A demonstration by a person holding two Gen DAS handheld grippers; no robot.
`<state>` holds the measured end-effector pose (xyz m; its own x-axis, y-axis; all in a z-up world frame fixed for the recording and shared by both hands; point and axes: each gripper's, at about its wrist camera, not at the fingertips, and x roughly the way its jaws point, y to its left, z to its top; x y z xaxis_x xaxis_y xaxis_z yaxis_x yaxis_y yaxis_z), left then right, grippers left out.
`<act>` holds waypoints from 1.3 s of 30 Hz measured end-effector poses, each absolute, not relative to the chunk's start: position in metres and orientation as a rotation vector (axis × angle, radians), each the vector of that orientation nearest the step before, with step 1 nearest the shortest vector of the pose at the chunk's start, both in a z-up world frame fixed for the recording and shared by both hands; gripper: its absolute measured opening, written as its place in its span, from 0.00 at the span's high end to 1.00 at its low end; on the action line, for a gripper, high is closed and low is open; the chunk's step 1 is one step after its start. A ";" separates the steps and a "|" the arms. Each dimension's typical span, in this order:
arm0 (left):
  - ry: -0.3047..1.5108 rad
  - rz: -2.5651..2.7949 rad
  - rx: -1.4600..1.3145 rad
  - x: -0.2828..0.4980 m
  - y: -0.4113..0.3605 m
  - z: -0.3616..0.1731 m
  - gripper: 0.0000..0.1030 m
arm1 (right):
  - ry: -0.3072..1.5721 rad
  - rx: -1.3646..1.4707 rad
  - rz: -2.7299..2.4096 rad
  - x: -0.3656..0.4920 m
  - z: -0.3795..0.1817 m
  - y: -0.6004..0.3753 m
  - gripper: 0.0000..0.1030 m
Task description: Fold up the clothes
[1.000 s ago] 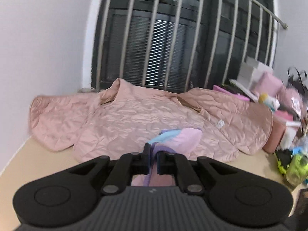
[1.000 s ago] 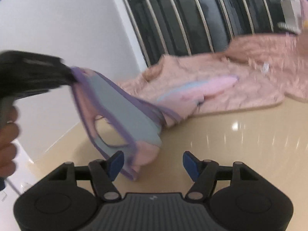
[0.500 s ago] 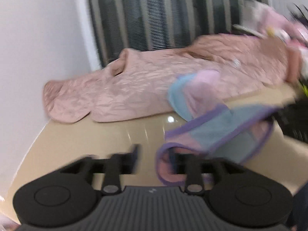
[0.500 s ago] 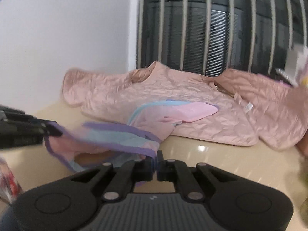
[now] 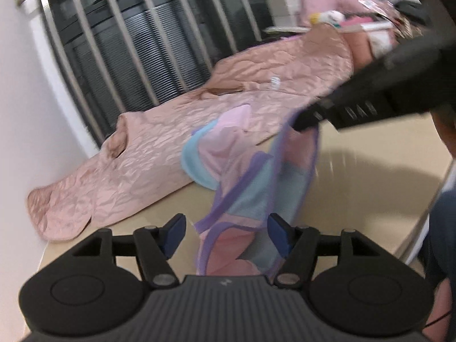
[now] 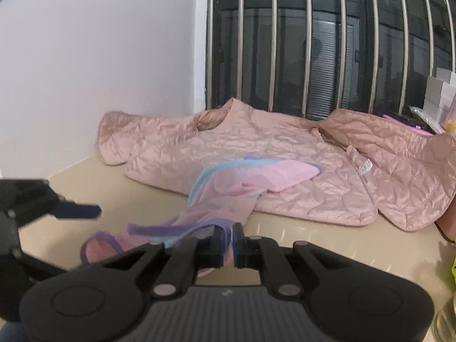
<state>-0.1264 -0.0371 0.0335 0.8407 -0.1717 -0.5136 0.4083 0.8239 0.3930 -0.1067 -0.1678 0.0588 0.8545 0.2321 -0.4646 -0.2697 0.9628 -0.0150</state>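
A small pink, light-blue and purple-trimmed garment [image 5: 245, 188] trails from the pink quilted jacket [image 5: 171, 148] down to the beige table [image 5: 356, 199]. My left gripper [image 5: 227, 233] has its jaws opening; the garment's lower part hangs between the blue pads [image 5: 173, 233], which do not press on it. My right gripper [image 6: 228, 236] is shut on the garment's purple-trimmed edge [image 6: 171, 229] and holds it a little above the table. In the left wrist view the right gripper [image 5: 306, 119] pinches the garment's top edge. The left gripper's fingertip [image 6: 77, 211] shows at the left of the right wrist view.
The quilted jacket [image 6: 256, 156] lies spread against a metal railing [image 6: 273, 42] and a white wall [image 6: 99, 57]. Boxes and pink items [image 5: 327, 14] crowd the table's far right end. A person's sleeve [image 5: 444, 228] is at the right edge.
My left gripper let go of the garment, opened, rolled and sank. My right gripper shut on the garment's trimmed edge and rose a little with it.
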 end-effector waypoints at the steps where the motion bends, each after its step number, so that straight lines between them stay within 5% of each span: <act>1: 0.479 -0.325 0.546 -0.125 -0.042 0.032 0.37 | 0.471 -0.089 0.267 -0.107 0.061 -0.167 0.95; 15: 0.561 -0.343 0.610 -0.100 -0.071 0.018 0.38 | 0.460 -0.109 0.279 -0.110 0.067 -0.167 0.95; 17: 0.563 -0.331 0.637 -0.103 -0.067 0.015 0.42 | 0.493 -0.129 0.281 -0.111 0.059 -0.170 0.90; 19: 0.578 -0.342 0.627 -0.102 -0.059 0.013 0.44 | 0.532 -0.151 0.301 -0.115 0.048 -0.173 0.74; 23: 0.586 -0.354 0.586 -0.102 -0.041 0.015 0.43 | 0.613 -0.157 0.309 -0.123 0.025 -0.170 0.67; 25: 0.594 -0.346 0.557 -0.099 -0.035 0.017 0.57 | 0.645 -0.146 0.287 -0.123 0.015 -0.168 0.68; 26: 0.600 -0.338 0.537 -0.099 -0.032 0.018 0.78 | 0.656 -0.136 0.273 -0.121 0.010 -0.167 0.69; 27: 0.604 -0.324 0.510 -0.098 -0.028 0.020 0.88 | 0.656 -0.125 0.263 -0.120 0.007 -0.167 0.71; 33: 0.582 -0.262 0.384 -0.098 -0.008 0.033 0.94 | 0.641 -0.109 0.221 -0.111 0.003 -0.166 0.71; 39: 0.521 -0.221 0.273 -0.099 0.003 0.054 0.95 | 0.570 -0.142 0.262 -0.117 0.010 -0.153 0.55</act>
<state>-0.0987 0.0028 0.0535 0.8449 -0.1379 -0.5169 0.2757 0.9402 0.1999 -0.1170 -0.1534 0.0096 0.8100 0.2052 -0.5493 -0.2835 0.9571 -0.0605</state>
